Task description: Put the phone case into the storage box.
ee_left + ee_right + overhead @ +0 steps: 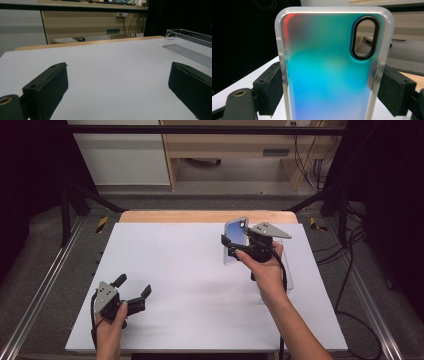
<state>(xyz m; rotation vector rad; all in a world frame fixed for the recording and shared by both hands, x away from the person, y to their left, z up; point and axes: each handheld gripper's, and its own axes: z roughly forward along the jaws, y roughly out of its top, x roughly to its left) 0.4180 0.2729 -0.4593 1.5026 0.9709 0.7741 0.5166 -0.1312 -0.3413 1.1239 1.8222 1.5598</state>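
A phone case (329, 75) with a frosted rim and a blue-teal iridescent back stands upright, its oval camera cutout (365, 38) at the upper right. My right gripper (332, 92) is shut on its two long edges. In the high view the right gripper (236, 243) holds the phone case (235, 236) above the far right part of the white board (190, 280). At the board's near left corner my left gripper (133, 286) rests open. The left gripper (117, 82) has bare board between its jaws.
A clear plastic tray (190, 42) lies on the right side of the board, faint in the high view as the tray (289, 282) under the right hand. A wooden table edge (205, 216) runs behind the board. Black frame rails flank both sides.
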